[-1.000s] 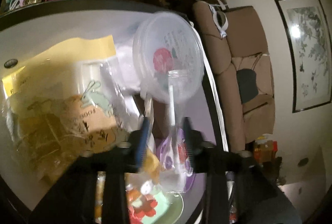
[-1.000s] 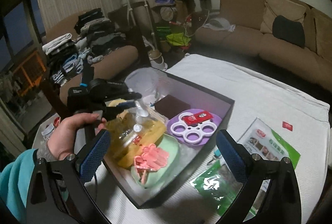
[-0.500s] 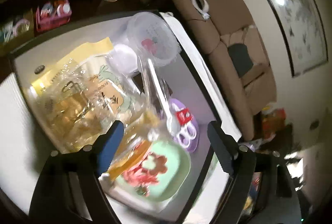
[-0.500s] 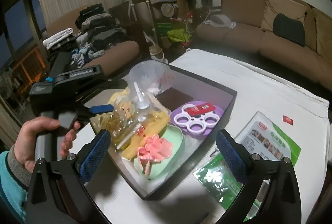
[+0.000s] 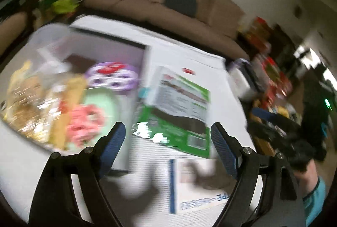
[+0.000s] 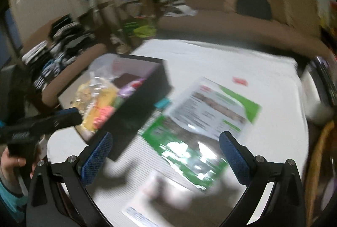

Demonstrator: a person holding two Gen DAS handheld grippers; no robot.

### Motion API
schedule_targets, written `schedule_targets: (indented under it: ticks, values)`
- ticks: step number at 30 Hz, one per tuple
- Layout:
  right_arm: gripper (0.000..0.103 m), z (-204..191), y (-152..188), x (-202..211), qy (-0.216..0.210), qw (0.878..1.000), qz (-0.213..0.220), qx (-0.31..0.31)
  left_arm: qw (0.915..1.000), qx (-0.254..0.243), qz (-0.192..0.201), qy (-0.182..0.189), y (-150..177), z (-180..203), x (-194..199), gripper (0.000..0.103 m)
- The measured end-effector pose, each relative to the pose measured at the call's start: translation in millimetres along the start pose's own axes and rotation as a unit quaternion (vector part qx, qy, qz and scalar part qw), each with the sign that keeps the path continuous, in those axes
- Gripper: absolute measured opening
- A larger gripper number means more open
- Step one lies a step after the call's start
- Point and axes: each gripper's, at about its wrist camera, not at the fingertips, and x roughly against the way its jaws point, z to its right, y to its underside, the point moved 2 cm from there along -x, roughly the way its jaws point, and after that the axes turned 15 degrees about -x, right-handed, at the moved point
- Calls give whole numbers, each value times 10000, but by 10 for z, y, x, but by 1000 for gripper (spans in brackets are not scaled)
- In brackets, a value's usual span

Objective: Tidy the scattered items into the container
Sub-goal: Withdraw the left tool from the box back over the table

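The dark box [image 6: 147,92] that serves as the container sits at the left edge of the white-covered table [image 6: 210,54]. It already holds a purple ring toy [image 5: 113,77], a pink flower-shaped piece [image 5: 84,121] on a pale green plate [image 5: 101,100], crinkled clear bags of yellowish goods [image 5: 25,105] and a clear plastic tub [image 5: 50,35] at its far end.

Just beside the box's right wall, out on the table, lie two overlapping packets: a green and white printed packet [image 6: 219,102] farther back and a glossy green packet [image 6: 185,149] nearer. A white sheet with a blue stripe [image 5: 198,182] lies at the table's near edge, and a small red tag [image 6: 240,80] lies apart toward the far side.

The left gripper [image 5: 168,147] hangs above the green packets, its blue-padded jaws spread wide with nothing between them. The right gripper [image 6: 166,153] is likewise wide and empty above the glossy packet. Both views are blurred.

A brown sofa [image 6: 252,6] runs along the far wall
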Motion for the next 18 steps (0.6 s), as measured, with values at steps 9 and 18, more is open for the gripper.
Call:
schedule_targets:
  ticks: [9,18]
  values:
    - [103,762,12,90,36,9976,73,-685,9995,-237,-217,-32,44,388,-788,80]
    - [103,445,-340,-540,-825,9954,-239,423,9961,-652,466,380,-6,203,-409,83]
